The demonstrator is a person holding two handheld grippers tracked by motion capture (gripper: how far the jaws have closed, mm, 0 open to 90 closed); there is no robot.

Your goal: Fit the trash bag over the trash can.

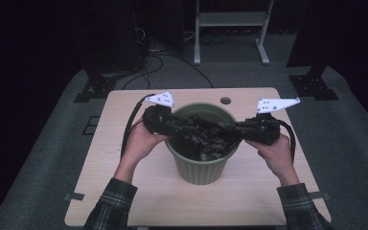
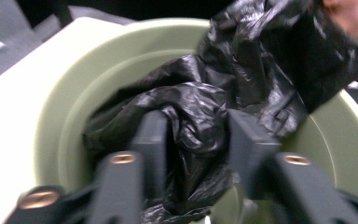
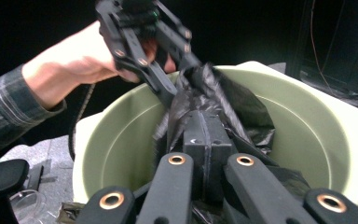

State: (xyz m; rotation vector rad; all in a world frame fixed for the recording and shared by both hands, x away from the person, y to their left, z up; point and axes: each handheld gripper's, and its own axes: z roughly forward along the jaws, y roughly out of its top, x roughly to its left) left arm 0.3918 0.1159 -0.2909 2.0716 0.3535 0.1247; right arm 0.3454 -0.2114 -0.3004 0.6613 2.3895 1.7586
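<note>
A green ribbed bin stands in the middle of the light wooden table, and a crumpled black bag lies in its mouth. My left gripper reaches over the rim from the left. In the left gripper view its jaws stand apart, with folds of the bag loose between them. My right gripper comes in from the right; its jaws are shut on a pinch of the bag. The right gripper view also shows the left gripper across the bin.
The table has a small round hole behind the bin. Beyond its far edge are a white shelf frame, cables on the floor and black stand feet. Both gripper cables hang beside the hands.
</note>
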